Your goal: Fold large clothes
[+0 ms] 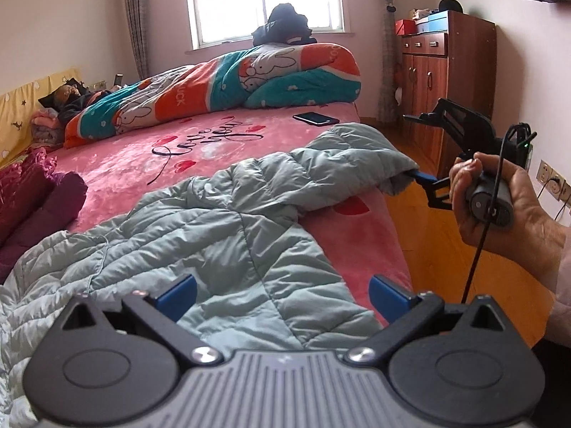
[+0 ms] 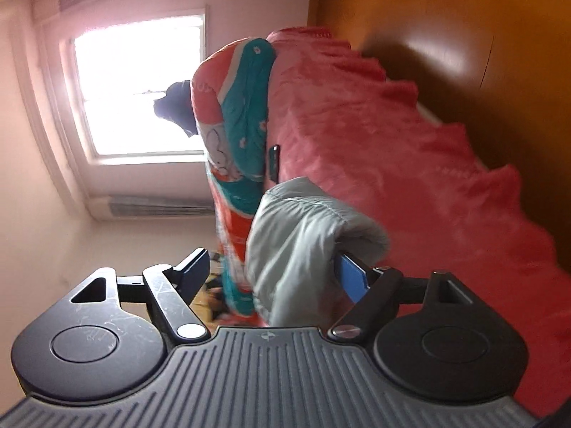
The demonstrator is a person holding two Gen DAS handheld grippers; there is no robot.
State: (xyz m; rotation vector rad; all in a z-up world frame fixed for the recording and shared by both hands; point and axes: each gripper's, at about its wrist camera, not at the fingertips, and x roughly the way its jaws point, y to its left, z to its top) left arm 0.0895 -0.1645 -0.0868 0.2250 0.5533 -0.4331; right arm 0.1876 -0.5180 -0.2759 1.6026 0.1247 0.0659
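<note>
- Room: a bedroom with a bright window [image 1: 264,0], pale walls, a wooden cabinet [image 1: 446,67] at the right and a wooden floor [image 1: 421,221] beside the bed.
- Surface: the bed [image 1: 142,157] carries a pink plush cover printed with red hearts and black script.
- Far end of the bed: a rolled quilt [image 1: 221,85] in orange, teal and white with rabbit figures; a dark bundle [image 1: 283,25] sits on top of it, in front of the window.
- A black phone [image 1: 316,118] lies flat on the pink cover, just in front of the quilt.
- Left edge of the bed: dark magenta padded fabric [image 1: 32,192].
- Task item: a pale grey-green quilted coat [image 1: 221,242] lies spread on the near part of the bed; one sleeve [image 1: 357,153] reaches toward the right-hand edge.
- Left gripper [image 1: 282,294]: low over the coat body — jaws wide apart, blue pads clear of the fabric, nothing held.
- Right gripper [image 2: 271,271]: rolled onto its side and held by a hand [image 1: 499,199]; jaws wide apart, the sleeve cuff [image 2: 307,228] between them. One blue pad [image 2: 351,278] lies against the cuff; the other pad stands clear — no clamped grip.
</note>
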